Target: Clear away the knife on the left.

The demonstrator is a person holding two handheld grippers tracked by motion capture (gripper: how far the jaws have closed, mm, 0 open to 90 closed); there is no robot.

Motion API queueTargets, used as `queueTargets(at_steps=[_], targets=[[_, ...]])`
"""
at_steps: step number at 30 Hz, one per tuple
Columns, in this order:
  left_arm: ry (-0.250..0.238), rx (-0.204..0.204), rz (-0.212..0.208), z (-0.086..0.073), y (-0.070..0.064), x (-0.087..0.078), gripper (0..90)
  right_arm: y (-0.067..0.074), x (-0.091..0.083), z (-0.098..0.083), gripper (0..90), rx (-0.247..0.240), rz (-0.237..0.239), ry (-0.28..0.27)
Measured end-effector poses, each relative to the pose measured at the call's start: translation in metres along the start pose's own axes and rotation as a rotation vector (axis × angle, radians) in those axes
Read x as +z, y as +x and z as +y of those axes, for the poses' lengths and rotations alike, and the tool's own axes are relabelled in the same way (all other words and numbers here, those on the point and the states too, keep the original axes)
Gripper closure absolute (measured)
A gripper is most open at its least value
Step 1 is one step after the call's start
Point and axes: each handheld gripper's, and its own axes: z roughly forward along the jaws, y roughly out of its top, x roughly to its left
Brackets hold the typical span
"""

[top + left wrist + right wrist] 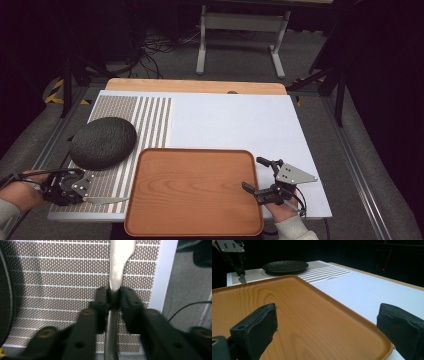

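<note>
Steel knife [117, 270]: one, pinched in left gripper [113, 298].

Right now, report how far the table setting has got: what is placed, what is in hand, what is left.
Placed: the black plate sits on the striped placemat, and the wooden tray lies beside it, with nothing on it. In hand: the left hand-held gripper is shut on the knife, low over the placemat. Left: setting the knife down; the right hand-held gripper waits open at the tray's edge.
</note>
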Motion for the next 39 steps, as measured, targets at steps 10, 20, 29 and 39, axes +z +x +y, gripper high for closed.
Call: queueTargets(at_steps=[10, 20, 29, 39], targets=[[0.017, 0.028, 0.013, 0.002, -0.002, 0.000, 80.0, 0.000, 0.000, 0.000, 3.6, 0.003, 0.003, 0.000], [0.015, 0.005, 0.026, 0.003, -0.004, -0.002, 80.1, -0.001, 0.000, 0.000, 3.6, 0.006, 0.001, -0.001], [0.004, -0.057, 0.033, 0.000, -0.003, -0.015, 80.2, -0.001, -0.001, 0.000, 3.6, 0.007, -0.001, -0.003], [-0.084, -0.143, 0.049, 0.000, -0.003, -0.036, 80.2, -0.001, -0.001, 0.000, 3.6, 0.007, -0.002, -0.006]])
